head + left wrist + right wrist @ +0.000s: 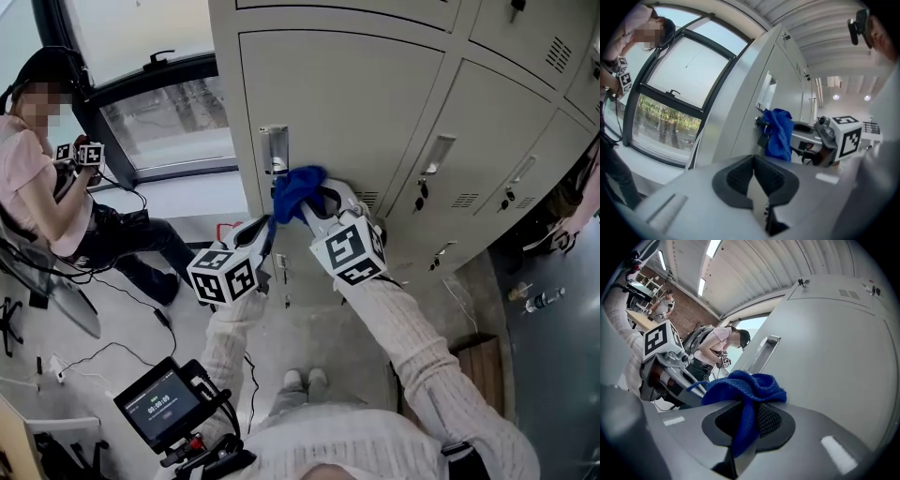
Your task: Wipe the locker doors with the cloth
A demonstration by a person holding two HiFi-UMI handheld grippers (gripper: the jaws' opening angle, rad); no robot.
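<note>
A blue cloth [298, 190] is bunched against a grey locker door [356, 103], just below its metal handle [274, 150]. My right gripper [319, 199] is shut on the blue cloth [743, 387], and a fold hangs down between its pads [766, 420]. The door [834, 357] fills the right of the right gripper view, with the handle [764, 350] ahead. My left gripper [267, 225] hovers just left of the cloth, jaws together with nothing in them. In the left gripper view the cloth [780, 131] and the right gripper [806, 133] show beyond my left gripper [754, 161].
More locker doors [487, 131] run to the right. A person [37, 187] sits at the left by a window [164, 122], holding grippers. A small screen [161, 403] and cables lie on the floor at the left. Bottles [544, 298] stand at the right.
</note>
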